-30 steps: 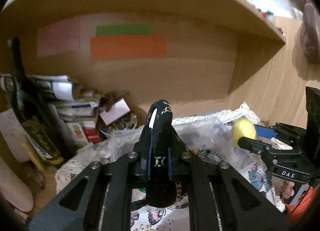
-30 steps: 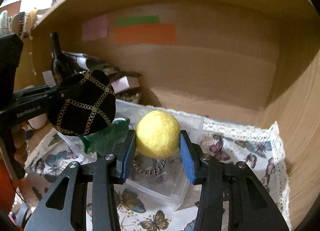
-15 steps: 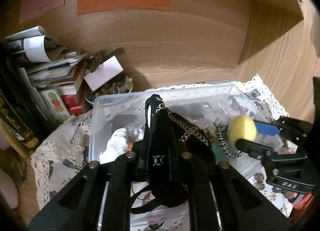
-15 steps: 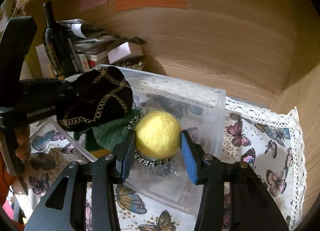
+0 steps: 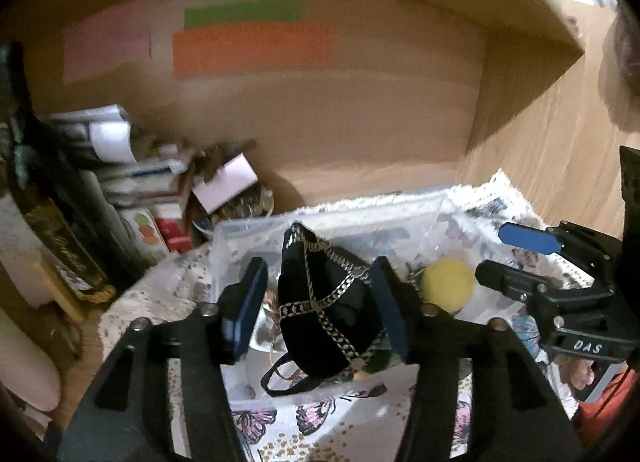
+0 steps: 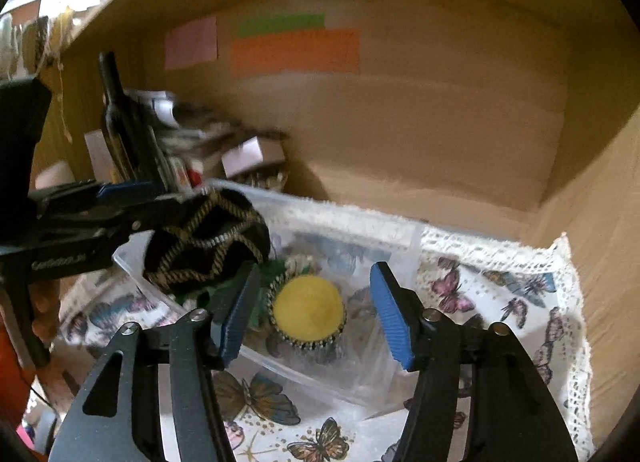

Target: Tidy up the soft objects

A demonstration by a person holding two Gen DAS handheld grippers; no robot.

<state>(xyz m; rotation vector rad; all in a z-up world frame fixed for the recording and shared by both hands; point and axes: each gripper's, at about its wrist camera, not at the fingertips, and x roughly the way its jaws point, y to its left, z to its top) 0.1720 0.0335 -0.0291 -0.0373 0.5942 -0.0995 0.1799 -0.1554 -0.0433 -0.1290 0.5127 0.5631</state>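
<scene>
Left tongs (image 5: 320,302) spread around pouch (image 5: 324,314); right tongs (image 6: 312,314) spread above ball (image 6: 308,314).

Fuzzy yellow ball (image 6: 309,309); clear glossy plastic bin (image 6: 404,238); black pouch (image 5: 326,302), probably velvet.

One yellow ball (image 6: 308,310), one black pouch (image 5: 324,302), one clear bin (image 6: 404,238), one bottle (image 6: 120,122).

right gripper (image 5: 524,262): white letters "das" on its black body, seen from the left wrist view | left gripper (image 6: 140,202): white word on its black body, blurred, cannot be read | dark bottle (image 5: 60,258): gold script on its label, not legible | orange paper strip (image 5: 252,50): faint lines of writing, unreadable
</scene>
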